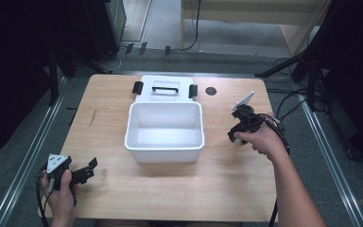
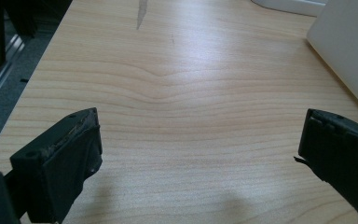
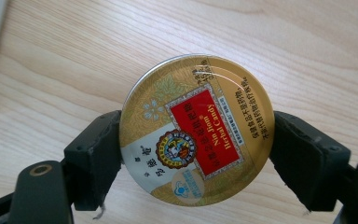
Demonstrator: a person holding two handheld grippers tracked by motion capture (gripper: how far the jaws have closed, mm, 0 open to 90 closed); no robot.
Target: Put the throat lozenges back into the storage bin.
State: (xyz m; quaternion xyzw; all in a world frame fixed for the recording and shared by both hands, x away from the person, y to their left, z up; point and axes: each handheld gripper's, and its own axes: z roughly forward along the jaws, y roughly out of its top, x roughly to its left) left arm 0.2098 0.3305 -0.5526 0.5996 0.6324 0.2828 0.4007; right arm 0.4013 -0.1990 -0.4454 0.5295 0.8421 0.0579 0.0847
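Observation:
A round gold tin (image 3: 196, 129) with a red label reading "Herbal Candy" is pinched across its rim by my right gripper (image 3: 196, 147), its two black jaws pressing on opposite sides, above the wooden table. From above, that right gripper (image 1: 235, 136) hangs just right of the white bin (image 1: 164, 153). My left gripper (image 1: 90, 169) rests at the table's front left corner, held by a hand. Its jaws stand wide apart in the left gripper view (image 2: 200, 140), with only bare wood between them.
The open white bin sits mid-table, its lid (image 1: 165, 87) with black handle and clasps lying flat behind it. A small black disc (image 1: 211, 91) lies at the back right. Bare wood (image 1: 217, 189) spreads in front of the bin. Cables and stands surround the table.

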